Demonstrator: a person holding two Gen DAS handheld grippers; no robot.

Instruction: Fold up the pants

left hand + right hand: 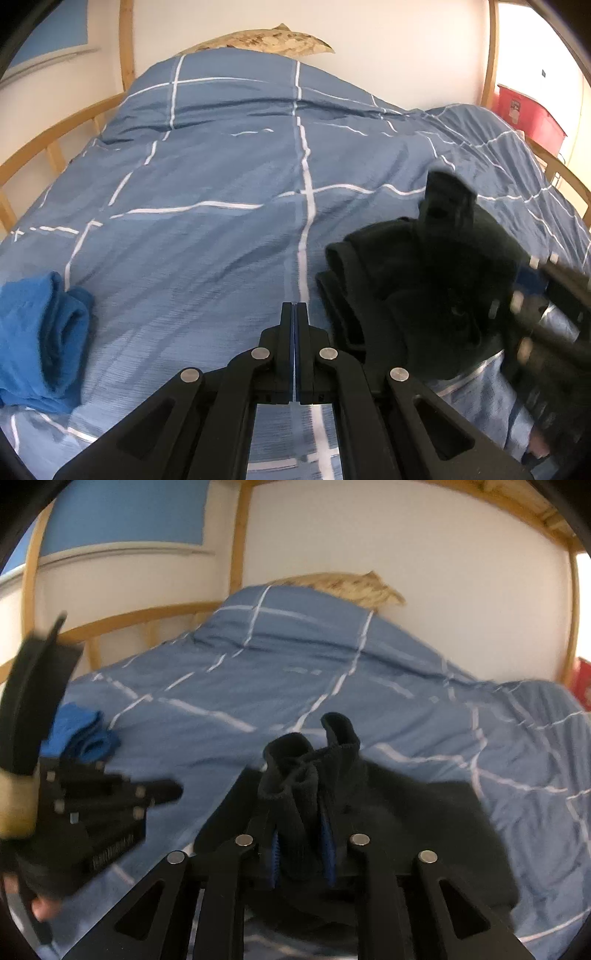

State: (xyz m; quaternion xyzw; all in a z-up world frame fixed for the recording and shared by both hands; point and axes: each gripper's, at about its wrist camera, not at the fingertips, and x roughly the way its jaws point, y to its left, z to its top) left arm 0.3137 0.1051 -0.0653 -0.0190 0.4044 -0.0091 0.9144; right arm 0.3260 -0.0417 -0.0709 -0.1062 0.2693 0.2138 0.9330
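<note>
The pants (406, 812) lie bunched on the bed (369, 686), a fold pinched in the right gripper (301, 834); the left gripper (294, 314) hovers closed, empty. Lifting should stay low, keeping layers aligned.

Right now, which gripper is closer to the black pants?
Right. The right gripper is clamped on a bunch of the black pants. The left gripper is shut and empty, hovering over the blanket just left of them.
</note>
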